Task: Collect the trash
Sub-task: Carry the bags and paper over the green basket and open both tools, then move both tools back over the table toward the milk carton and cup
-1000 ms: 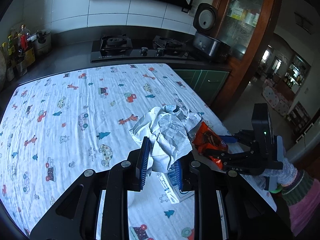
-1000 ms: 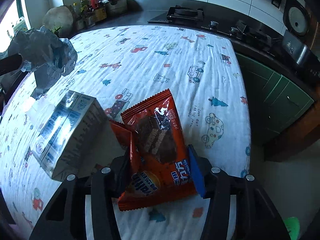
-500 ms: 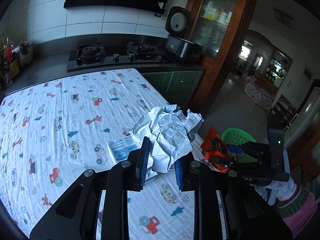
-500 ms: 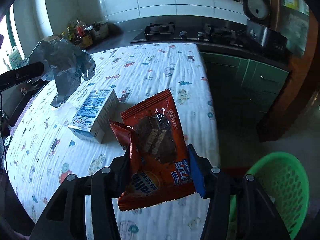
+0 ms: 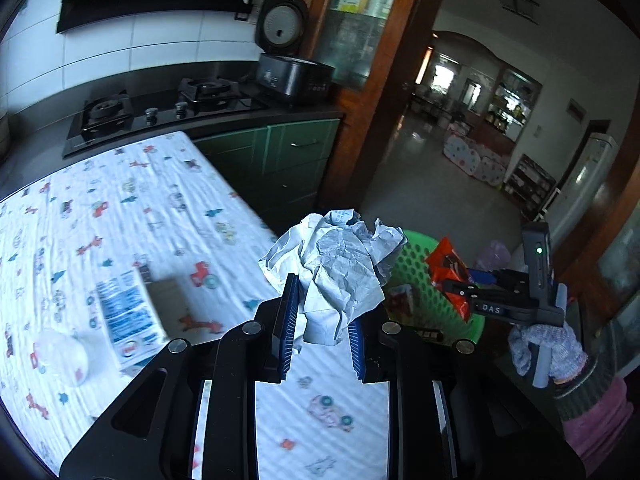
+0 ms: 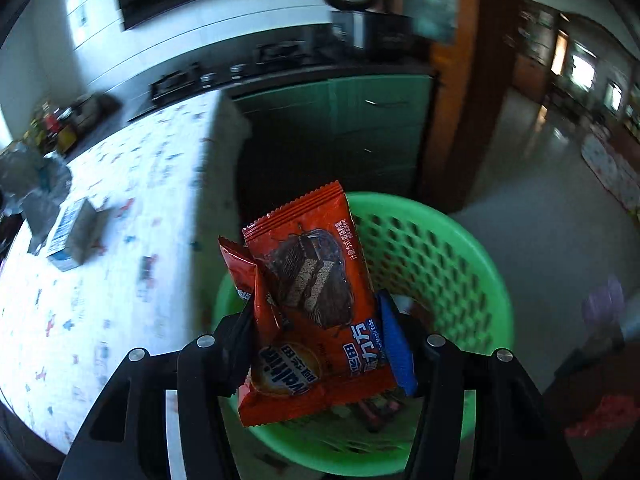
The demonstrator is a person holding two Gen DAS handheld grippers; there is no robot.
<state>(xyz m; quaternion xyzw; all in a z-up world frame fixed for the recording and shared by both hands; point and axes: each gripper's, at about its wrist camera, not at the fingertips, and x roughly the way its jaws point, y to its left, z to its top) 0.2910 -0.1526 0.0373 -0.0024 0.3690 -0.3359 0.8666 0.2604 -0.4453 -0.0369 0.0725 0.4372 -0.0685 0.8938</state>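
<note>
My left gripper (image 5: 320,316) is shut on a crumpled white paper (image 5: 340,264), held above the table's right edge. My right gripper (image 6: 320,340) is shut on orange snack wrappers (image 6: 308,280) and holds them over the green perforated trash basket (image 6: 460,264) on the floor. In the left wrist view the right gripper (image 5: 460,284) with the orange wrappers (image 5: 448,264) hangs over the basket (image 5: 424,304). A blue-and-white carton (image 5: 128,312) and a small white wad (image 5: 60,356) lie on the table; the carton also shows in the right wrist view (image 6: 74,234).
The table has a white cartoon-print cloth (image 5: 120,220). Behind it are a gas stove (image 5: 160,108), a rice cooker (image 5: 288,68), green cabinets (image 5: 288,160) and a wooden door frame (image 5: 392,92). The basket holds some wrappers at its bottom (image 6: 372,408).
Both grippers have swung right, off the table toward the floor. The orange wrappers have moved from above the cloth to above the green basket; the paper has followed to the table's edge.
</note>
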